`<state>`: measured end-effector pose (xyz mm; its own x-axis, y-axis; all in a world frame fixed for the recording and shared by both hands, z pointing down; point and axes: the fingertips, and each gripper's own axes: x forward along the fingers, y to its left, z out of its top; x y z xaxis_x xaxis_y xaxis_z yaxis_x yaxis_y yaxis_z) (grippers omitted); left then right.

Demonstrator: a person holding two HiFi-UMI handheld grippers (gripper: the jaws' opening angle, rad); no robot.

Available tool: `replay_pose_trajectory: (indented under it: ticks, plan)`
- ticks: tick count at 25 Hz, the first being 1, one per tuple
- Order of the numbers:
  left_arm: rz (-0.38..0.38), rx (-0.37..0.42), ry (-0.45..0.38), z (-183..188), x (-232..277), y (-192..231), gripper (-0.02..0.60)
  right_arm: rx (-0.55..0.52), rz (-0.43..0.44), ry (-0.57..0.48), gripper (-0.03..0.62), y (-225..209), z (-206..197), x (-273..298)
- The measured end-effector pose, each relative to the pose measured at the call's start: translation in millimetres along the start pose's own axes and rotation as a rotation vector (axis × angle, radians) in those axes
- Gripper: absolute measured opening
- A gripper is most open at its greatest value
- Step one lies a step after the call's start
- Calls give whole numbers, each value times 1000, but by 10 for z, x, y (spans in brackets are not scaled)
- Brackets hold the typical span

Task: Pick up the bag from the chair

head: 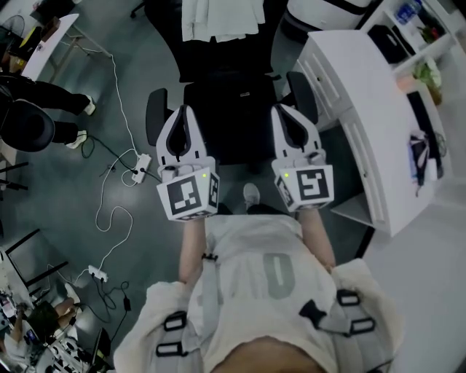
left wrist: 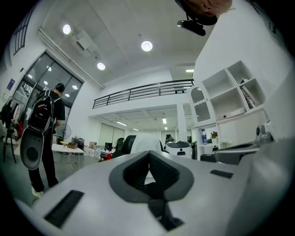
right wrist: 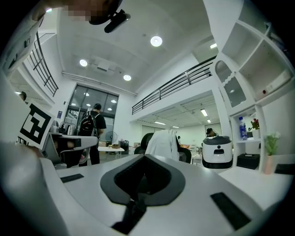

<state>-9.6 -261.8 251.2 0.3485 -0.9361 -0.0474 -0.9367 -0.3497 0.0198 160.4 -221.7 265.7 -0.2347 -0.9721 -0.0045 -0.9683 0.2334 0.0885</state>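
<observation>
- Left tool (head: 183, 111) and right tool (head: 292, 111) are both closed and empty; arriving shut, they would only nudge.
- The chair (head: 229, 127) may roll if bumped.
- The white bag (head: 218, 18), apparently draped over its backrest, could slide off behind.

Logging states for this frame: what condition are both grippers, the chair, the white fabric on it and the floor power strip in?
Left gripper: shut, empty, pointing level toward the chair.
Right gripper: shut, empty, pointing level toward the chair.
Black office chair: seat bare, backrest covered.
White fabric item, probably the bag: draped over the chair's backrest, untouched.
White power strip: lying on the floor, cables attached.
</observation>
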Motion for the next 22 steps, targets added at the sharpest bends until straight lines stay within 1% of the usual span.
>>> replay_pose_trajectory:
  ticks: [2,5,7,10,13,17,22]
  plan:
    - [11,-7,9,-20,0,-68,6,23,5,3,6,-73,5,-34]
    - [21,12,14,-33,-12,-130,6,58,5,-1,6,-130,23,-67]
    - [20,18,6,-21,-9,-142,6,47,3,-10,6,-159,15,-70]
    - [-1,13,-14,-5,10,-169,6,29,-11,-5,6,-189,-21,-77]
    - [-10,24,-8,13,26,-145,6,9,-31,-2,6,-180,-16,-51]
    - [-32,56,3,-13,93,-90,6,23,-64,-13,6,-230,19,-5]
    - [-40,51,-11,28,151,7,6,16,-94,-32,6,-220,34,47]
